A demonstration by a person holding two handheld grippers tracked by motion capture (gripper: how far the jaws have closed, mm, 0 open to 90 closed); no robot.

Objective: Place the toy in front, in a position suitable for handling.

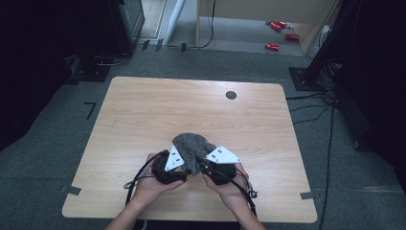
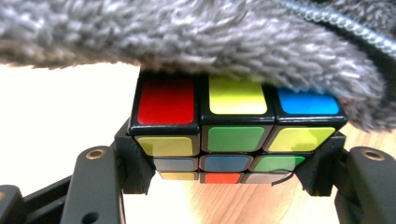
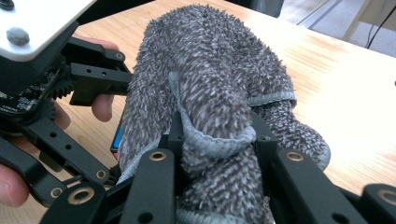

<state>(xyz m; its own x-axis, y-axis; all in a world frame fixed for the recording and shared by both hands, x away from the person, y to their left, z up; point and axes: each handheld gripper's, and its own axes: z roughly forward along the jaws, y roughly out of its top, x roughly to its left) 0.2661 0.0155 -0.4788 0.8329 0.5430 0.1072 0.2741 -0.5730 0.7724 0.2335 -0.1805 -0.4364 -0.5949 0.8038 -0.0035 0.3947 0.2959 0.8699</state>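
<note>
A colourful puzzle cube (image 2: pixel 236 128) sits between the jaws of my left gripper (image 2: pixel 233 179), which is shut on its two sides; red, yellow and blue squares face up. A fluffy grey cloth (image 2: pixel 201 35) lies over the cube's top. My right gripper (image 3: pixel 215 140) is shut on a bunched fold of that grey cloth (image 3: pixel 210 88), which drapes over the cube beside the left gripper (image 3: pixel 70 93). In the high view both grippers meet near the table's front, left gripper (image 1: pixel 184 165) and right gripper (image 1: pixel 200 165), with the cloth (image 1: pixel 191 143) heaped between and beyond them.
The wooden table (image 1: pixel 143 110) has a round dark cable hole (image 1: pixel 231 95) at its back right. Beyond the table, red items (image 1: pixel 277 33) lie on the floor. Cables (image 1: pixel 316 108) run along the right side.
</note>
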